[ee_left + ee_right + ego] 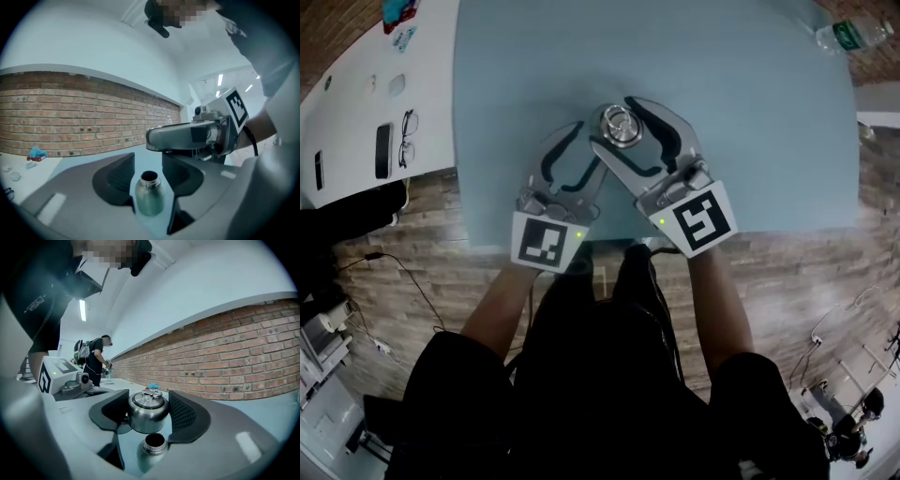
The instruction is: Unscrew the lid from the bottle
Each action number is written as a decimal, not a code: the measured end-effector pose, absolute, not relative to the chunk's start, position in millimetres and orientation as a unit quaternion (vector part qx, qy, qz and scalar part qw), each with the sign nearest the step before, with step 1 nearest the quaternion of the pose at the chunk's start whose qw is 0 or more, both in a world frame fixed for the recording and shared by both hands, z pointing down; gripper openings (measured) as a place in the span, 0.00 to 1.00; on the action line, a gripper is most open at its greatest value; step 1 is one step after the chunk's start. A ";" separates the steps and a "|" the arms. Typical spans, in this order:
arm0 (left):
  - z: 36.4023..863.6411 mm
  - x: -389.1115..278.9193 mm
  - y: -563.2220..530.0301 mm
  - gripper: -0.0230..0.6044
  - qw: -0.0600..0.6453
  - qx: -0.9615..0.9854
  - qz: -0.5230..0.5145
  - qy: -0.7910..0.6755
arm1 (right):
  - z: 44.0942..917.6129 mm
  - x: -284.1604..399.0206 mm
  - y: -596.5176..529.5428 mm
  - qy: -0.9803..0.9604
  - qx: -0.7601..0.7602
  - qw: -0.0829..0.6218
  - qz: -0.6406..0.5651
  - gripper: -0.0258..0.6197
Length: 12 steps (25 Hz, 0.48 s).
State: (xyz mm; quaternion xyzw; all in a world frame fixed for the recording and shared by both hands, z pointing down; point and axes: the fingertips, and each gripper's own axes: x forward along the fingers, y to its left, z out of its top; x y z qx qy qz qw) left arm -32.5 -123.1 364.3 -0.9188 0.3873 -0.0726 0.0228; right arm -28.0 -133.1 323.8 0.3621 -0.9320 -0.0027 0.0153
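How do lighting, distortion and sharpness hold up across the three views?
Head view: dim, darkest toward the bottom, table evenly lit. Left gripper view: fisheye bends the brick wall, corners black; bottle slightly soft. Right gripper view: same fisheye; lid in focus.

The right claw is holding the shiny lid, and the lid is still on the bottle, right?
No. The right claw holds the shiny lid, but the lid is off the bottle; the right gripper view shows its open mouth below.

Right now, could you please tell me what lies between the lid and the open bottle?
Nothing; that stretch is bare. In the right gripper view, the lid, clamped in the right hand-held gripper, hangs just above the open bottle.
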 end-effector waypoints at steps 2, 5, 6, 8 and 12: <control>356.9 -32.0 -121.8 0.30 0.009 -0.914 -0.059 0.401 | 318.8 -26.4 -131.9 -0.932 0.363 0.018 -0.006 0.45; 350.4 -32.3 -119.8 0.25 0.011 -0.910 -0.059 0.409 | 314.5 -26.6 -131.3 -0.932 0.361 0.025 -0.013 0.45; 349.5 -32.1 -118.3 0.25 0.014 -0.910 -0.063 0.410 | 313.8 -26.8 -130.4 -0.932 0.361 0.026 -0.013 0.45; 349.8 -31.5 -115.5 0.23 0.015 -0.908 -0.070 0.412 | 314.4 -25.6 -128.3 -0.931 0.363 0.031 -0.010 0.45; 351.9 -32.9 -113.4 0.19 0.008 -0.900 -0.075 0.429 | 318.6 -23.2 -124.6 -0.929 0.368 0.039 -0.004 0.45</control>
